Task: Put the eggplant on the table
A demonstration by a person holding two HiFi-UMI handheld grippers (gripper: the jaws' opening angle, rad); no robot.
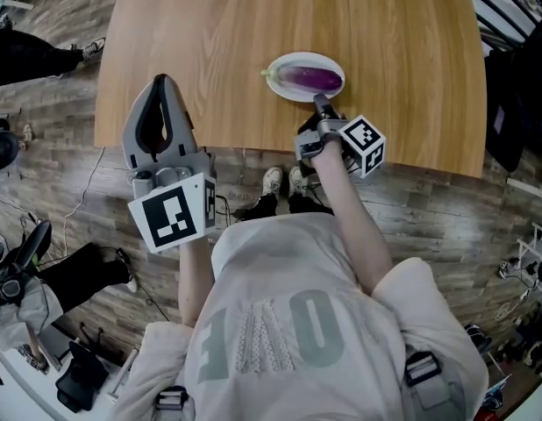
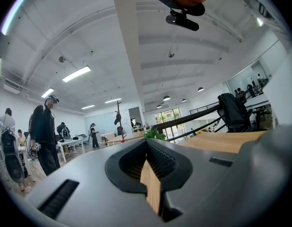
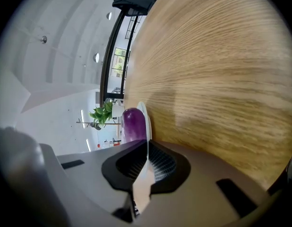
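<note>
A light wooden surface point(image 1: 253, 24) fills the upper middle of the head view. On it, right of centre and close to its lower edge, a white plate point(image 1: 293, 60) is seen. A purple eggplant point(image 1: 313, 78) is held in the plate, laid lengthwise across it, with its green stem end at the plate's left rim. Nothing else is seen in the plate.

The right gripper point(image 1: 321, 102) is held at the plate's lower right rim, with its marker cube point(image 1: 363, 145) just below and to the right, past the edge of the surface. In the right gripper view the jaws point(image 3: 147, 143) are closed on the thin rim of the plate point(image 3: 144, 115), which runs down as a white line into the seam between them. The rounded end of the eggplant point(image 3: 134, 124) is seen just above the jaws, left of the rim.

The left gripper point(image 1: 163, 79) is held over the lower left edge of the surface, well apart from the plate, with its marker cube point(image 1: 176, 210) below it over the plank floor point(image 1: 429, 209). In the left gripper view its jaws point(image 2: 146, 143) are closed at the tips and nothing is gripped between them.
</note>
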